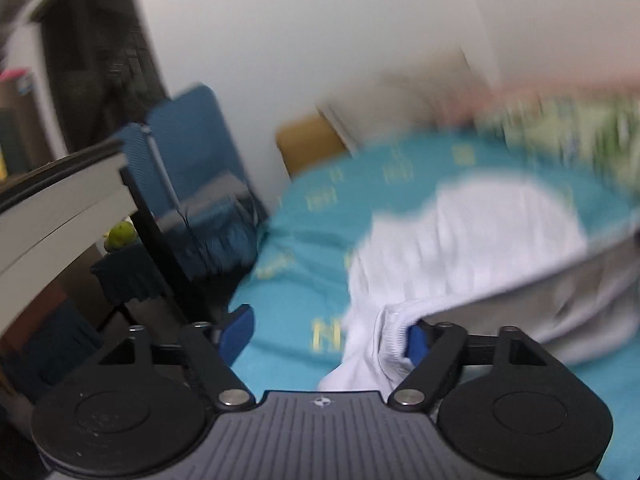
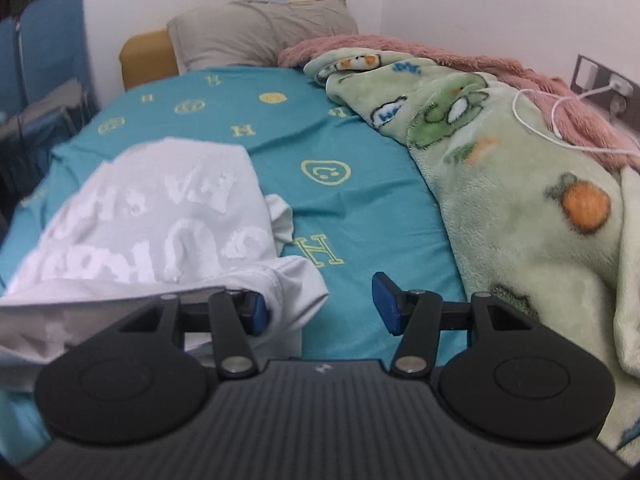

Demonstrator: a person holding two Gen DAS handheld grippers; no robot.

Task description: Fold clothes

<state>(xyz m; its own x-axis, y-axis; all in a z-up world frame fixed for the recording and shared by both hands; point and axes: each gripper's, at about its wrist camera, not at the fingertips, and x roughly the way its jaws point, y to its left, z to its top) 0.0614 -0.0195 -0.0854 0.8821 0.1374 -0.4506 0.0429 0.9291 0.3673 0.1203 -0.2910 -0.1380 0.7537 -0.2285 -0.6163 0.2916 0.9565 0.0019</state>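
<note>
A white T-shirt with raised white lettering lies on the teal bed sheet; it also shows blurred in the left wrist view. My left gripper is open; a fold of the shirt hangs over its right finger, while the left finger is bare. My right gripper is open; shirt cloth drapes against its left finger, and the right finger is free over the sheet.
A green cartoon blanket and a pink blanket fill the bed's right side, with a white cable on top. A grey pillow lies at the head. Blue chairs and a desk edge stand to the left.
</note>
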